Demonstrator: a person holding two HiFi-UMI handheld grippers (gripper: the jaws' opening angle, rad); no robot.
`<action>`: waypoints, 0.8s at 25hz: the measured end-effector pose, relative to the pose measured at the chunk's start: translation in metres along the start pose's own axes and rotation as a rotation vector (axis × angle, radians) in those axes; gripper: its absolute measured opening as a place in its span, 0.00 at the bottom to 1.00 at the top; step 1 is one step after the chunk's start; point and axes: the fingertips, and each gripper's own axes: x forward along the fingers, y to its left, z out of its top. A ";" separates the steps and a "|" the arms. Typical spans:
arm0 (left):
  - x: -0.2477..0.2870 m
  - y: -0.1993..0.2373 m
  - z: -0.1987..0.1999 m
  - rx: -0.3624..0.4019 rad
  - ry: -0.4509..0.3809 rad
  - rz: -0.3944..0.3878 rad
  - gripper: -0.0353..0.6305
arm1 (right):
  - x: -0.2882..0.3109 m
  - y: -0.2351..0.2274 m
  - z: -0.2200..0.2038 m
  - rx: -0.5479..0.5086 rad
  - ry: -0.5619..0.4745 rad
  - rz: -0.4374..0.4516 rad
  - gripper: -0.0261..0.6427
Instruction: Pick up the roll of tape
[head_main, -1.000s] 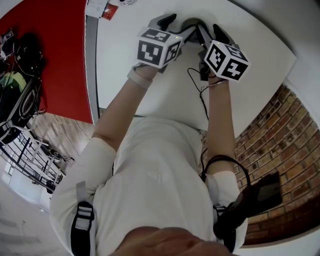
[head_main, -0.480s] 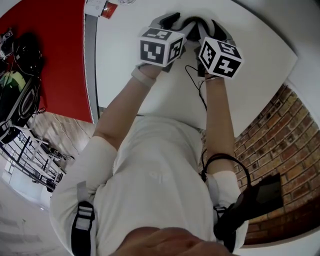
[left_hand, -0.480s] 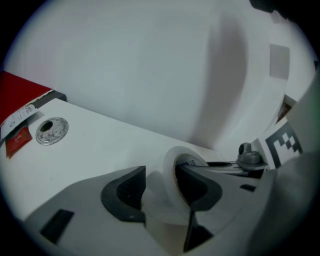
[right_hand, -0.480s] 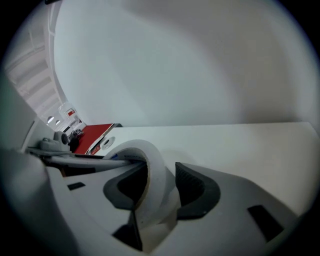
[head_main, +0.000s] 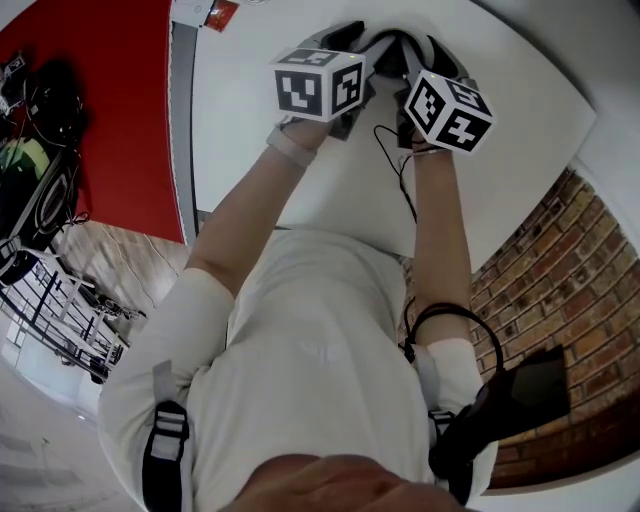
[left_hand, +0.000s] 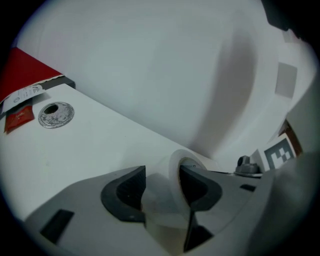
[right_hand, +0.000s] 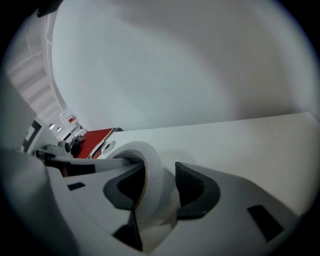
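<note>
Jaws of my left gripper (left_hand: 162, 187) have just closed in and clamp the wall of the roll of tape (left_hand: 175, 162), one pad inside the ring, one outside. Jaws of my right gripper (right_hand: 160, 182) have also just closed in and pinch the same roll's wall from the other side. The white roll stands on edge between both grippers over the white worktop (left_hand: 100, 145), contact underneath unclear, with a silver disc (left_hand: 56, 114) and red packet (left_hand: 19, 118) lying well apart from it.
</note>
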 end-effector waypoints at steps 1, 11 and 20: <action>-0.001 0.000 0.000 -0.002 -0.006 0.006 0.35 | -0.001 0.000 0.000 0.005 0.001 -0.001 0.31; -0.029 -0.014 -0.015 0.109 -0.023 0.063 0.31 | -0.028 0.013 -0.020 0.011 -0.026 -0.026 0.29; -0.070 -0.044 0.003 0.128 -0.131 0.078 0.30 | -0.070 0.037 0.006 -0.055 -0.111 -0.005 0.29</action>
